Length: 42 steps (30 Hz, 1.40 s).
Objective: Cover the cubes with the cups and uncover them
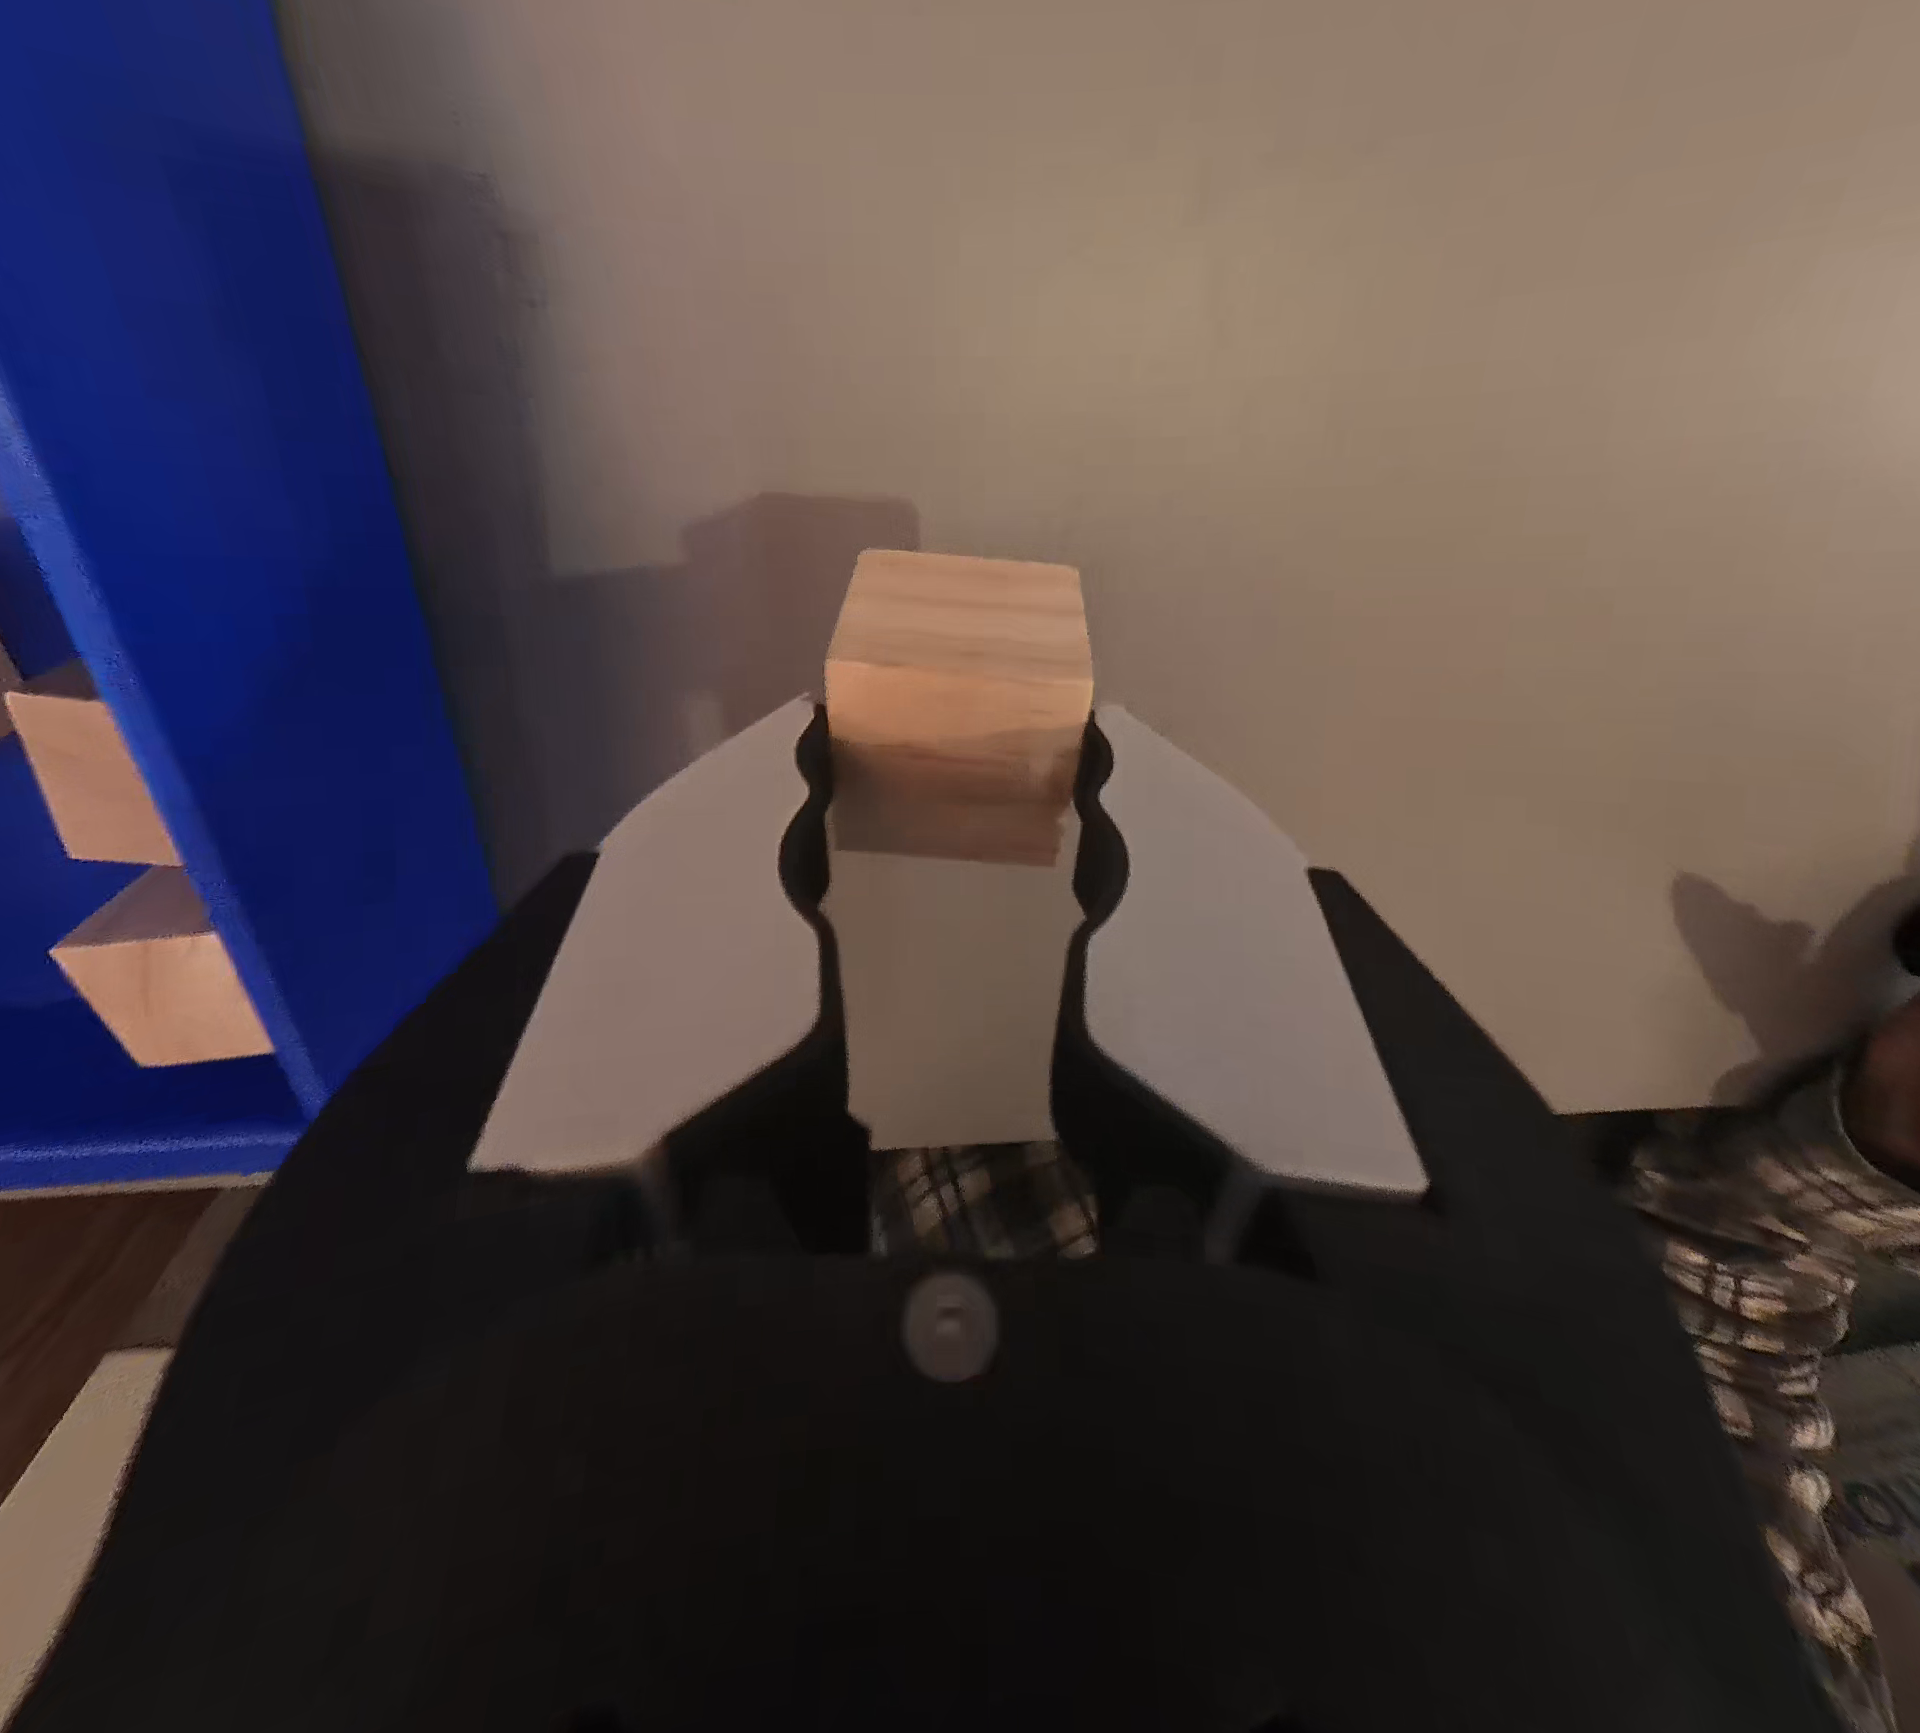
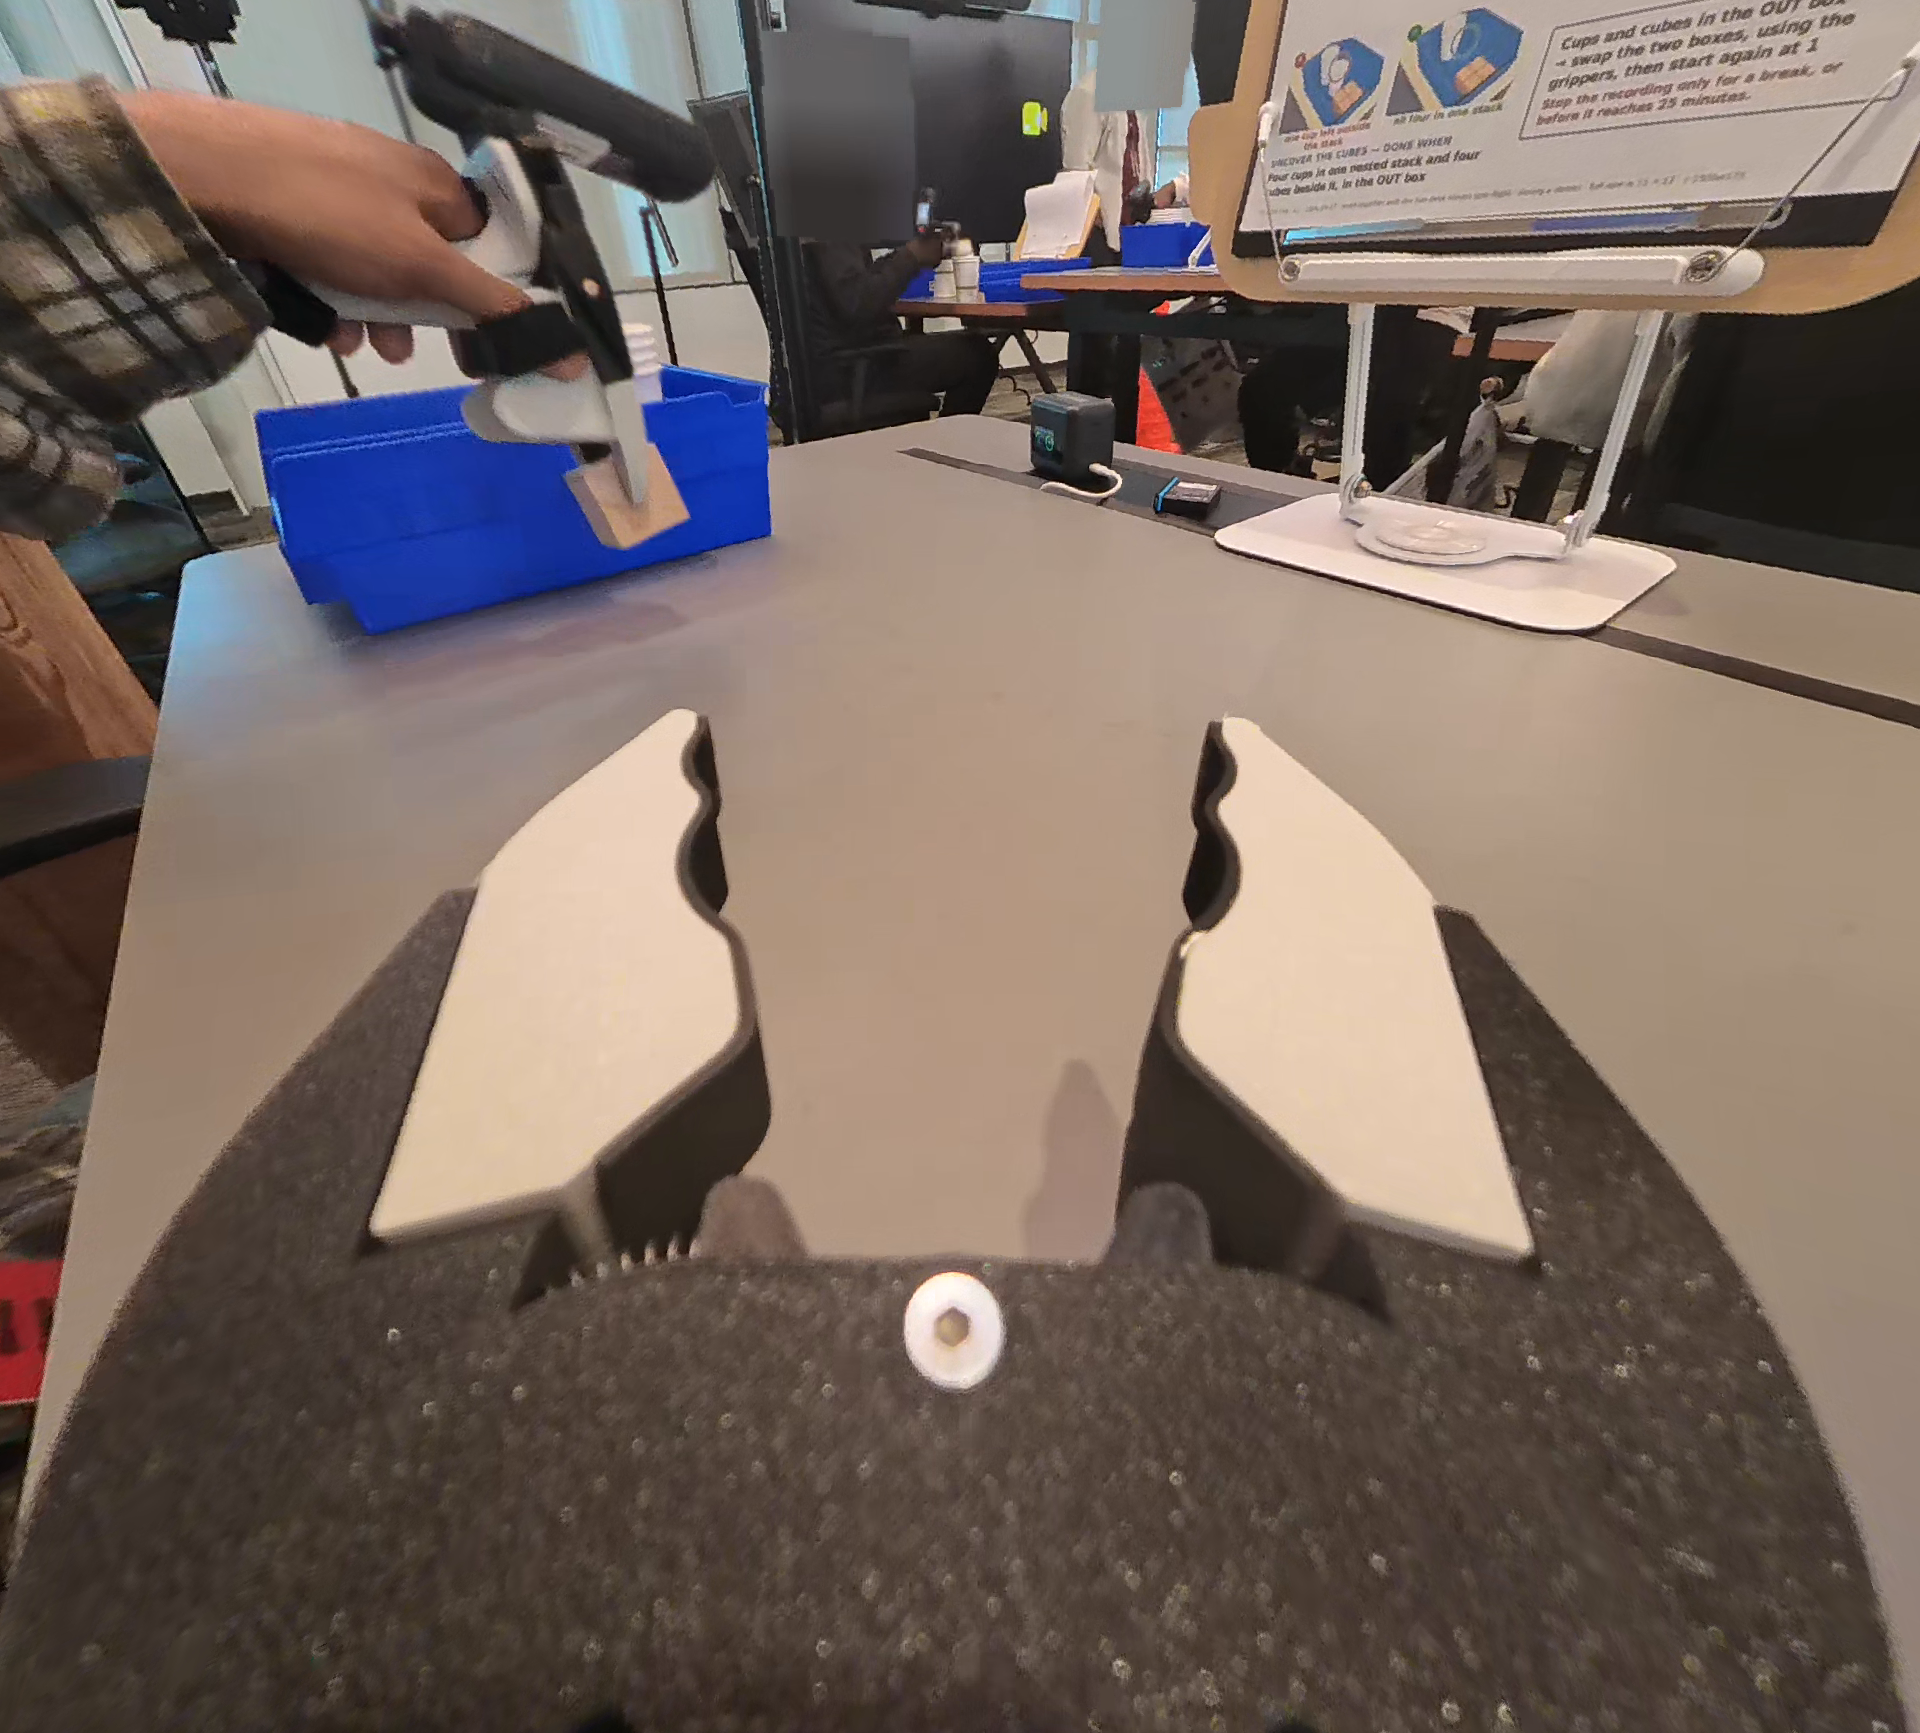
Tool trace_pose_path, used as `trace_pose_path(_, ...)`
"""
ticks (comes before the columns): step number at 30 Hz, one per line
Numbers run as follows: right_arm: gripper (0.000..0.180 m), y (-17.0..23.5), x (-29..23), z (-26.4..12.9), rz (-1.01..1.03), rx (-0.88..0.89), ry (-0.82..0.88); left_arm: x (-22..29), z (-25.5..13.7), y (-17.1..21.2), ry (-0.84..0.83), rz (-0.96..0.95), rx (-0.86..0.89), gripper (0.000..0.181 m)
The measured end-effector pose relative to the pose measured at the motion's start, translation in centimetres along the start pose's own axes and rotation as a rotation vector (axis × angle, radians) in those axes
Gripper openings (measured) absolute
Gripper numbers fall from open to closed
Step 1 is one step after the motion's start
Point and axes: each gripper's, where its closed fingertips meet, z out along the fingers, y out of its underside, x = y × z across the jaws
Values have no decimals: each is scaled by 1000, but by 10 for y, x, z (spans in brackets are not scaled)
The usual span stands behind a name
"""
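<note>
One wooden cube [image 1: 957, 696] sits pinched in the left gripper [image 1: 954, 748], two more cubes [image 1: 125, 873] fill the blue bin [image 1: 260, 540]; the right gripper [image 2: 956, 810] gapes empty.

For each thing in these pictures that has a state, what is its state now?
left hand-held gripper: shut on the wooden cube, held above the table.
right hand-held gripper: open, empty.
blue bin: open-topped; two more cubes inside.

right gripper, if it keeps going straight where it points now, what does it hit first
Likely nothing but the bare grey table: the open right gripper tilts down toward it, and no cube or cup lies ahead. Depth is hard to judge.
</note>
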Motion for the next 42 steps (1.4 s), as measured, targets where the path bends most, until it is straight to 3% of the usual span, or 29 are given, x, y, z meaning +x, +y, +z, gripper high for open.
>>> trace_pose_path(5,84,0,0,0,6,1,-6,-4,17,-2,-97,0,-44,44)
trace_pose_path(11,82,0,1,0,16,0,-8,-5,43,11,-80,-23,-134,44)
trace_pose_path(39,80,1,0,1,18,-7,-18,6,56,-1,-106,59,-123,45)
trace_pose_path(42,80,2,0,1,16,-9,-19,6,58,0,-104,57,-124,51)
